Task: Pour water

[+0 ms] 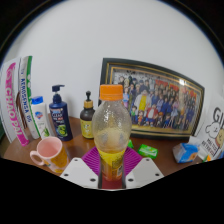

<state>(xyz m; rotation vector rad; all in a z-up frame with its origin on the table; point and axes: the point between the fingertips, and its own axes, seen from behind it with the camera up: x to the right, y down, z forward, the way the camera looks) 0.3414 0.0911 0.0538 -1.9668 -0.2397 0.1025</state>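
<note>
Above wooden desk [160, 165], hand-held gripper [112, 170] clenches orange-capped bottle [111, 128] beside pink cup [45, 152].

My only camera rides on the gripper [112, 170], low over the tabletop [160, 160], facing the back wall [110, 30] closely.

Framed group photo [158, 100] against wall; pump bottle [59, 113]; tubes [17, 100].

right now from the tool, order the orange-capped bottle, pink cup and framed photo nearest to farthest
1. orange-capped bottle, between the tool's fingers
2. pink cup, just ahead, to the left
3. framed photo, far back against the wall, to the right
</note>
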